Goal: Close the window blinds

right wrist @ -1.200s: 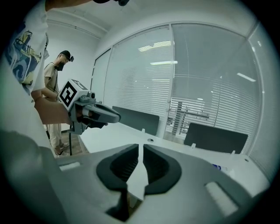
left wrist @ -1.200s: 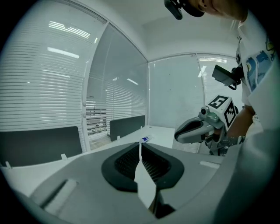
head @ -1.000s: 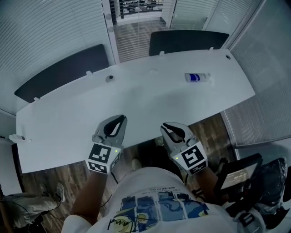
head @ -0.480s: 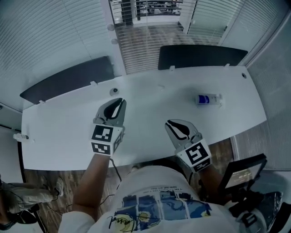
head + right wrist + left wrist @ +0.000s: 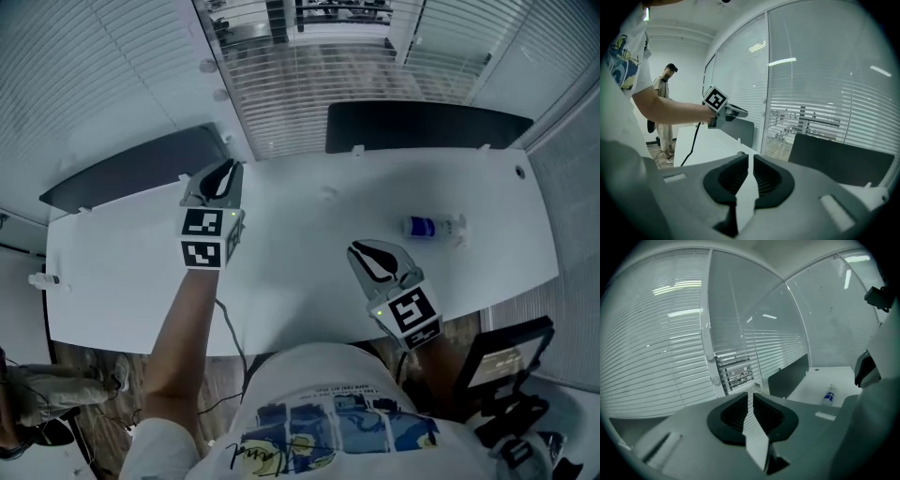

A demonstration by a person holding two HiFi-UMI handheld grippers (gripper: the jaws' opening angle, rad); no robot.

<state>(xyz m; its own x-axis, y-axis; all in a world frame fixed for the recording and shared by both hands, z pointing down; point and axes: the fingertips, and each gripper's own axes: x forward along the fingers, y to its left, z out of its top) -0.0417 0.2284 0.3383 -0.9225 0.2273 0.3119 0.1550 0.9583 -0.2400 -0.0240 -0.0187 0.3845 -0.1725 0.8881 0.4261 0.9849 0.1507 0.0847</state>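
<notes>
The window blinds fill the wall beyond the desk. One section (image 5: 309,84) has its slats open, and the room behind shows through it; it also appears in the left gripper view (image 5: 733,373). Two small knobs (image 5: 214,80) sit on the frame to its left. My left gripper (image 5: 225,169) reaches over the desk's far edge towards that frame; its jaws have just been opening, and only a narrow gap (image 5: 750,394) with nothing in it shows. My right gripper (image 5: 361,248) hovers over the desk's near half, its jaws (image 5: 750,155) a slit apart and empty.
The white desk (image 5: 300,281) carries a small bottle with a blue label (image 5: 427,226). Dark partition panels (image 5: 422,127) (image 5: 131,169) stand along its far edge. A person (image 5: 663,108) stands at the left end of the room. A screen on a stand (image 5: 506,352) is at my right.
My left gripper has travelled forward across the desk to its far edge. The right gripper has moved forward from the near edge onto the desk. The bottle lies as before.
</notes>
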